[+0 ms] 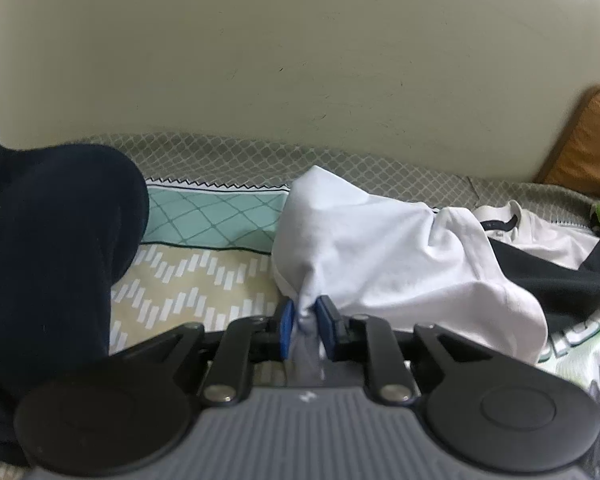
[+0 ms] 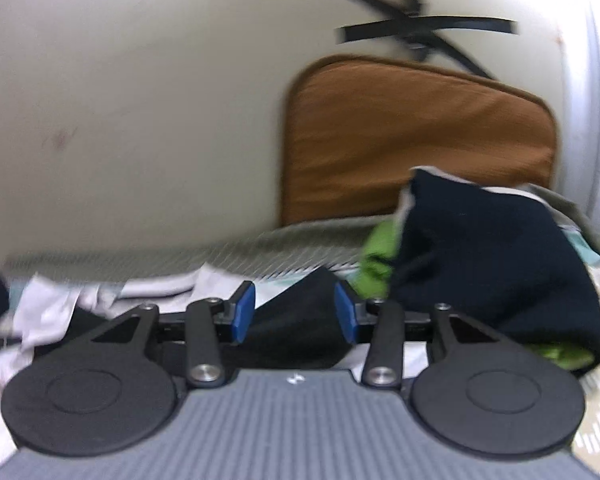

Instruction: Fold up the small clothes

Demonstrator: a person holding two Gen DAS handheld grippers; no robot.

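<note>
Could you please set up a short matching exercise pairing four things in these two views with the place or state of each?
Things:
1. white garment
2. brown cushion
3. green cloth
4. right gripper

Places or states:
A. leaning against the wall
B. open, with dark fabric between its fingers
C. pinched by the left gripper
D. tucked beside the dark blue garment

Pairs: 1-C, 2-A, 3-D, 4-B

Right claw (image 2: pixel 295 312) parted — dark garment (image 2: pixel 296 320) between blue pads, contact unclear.
</note>
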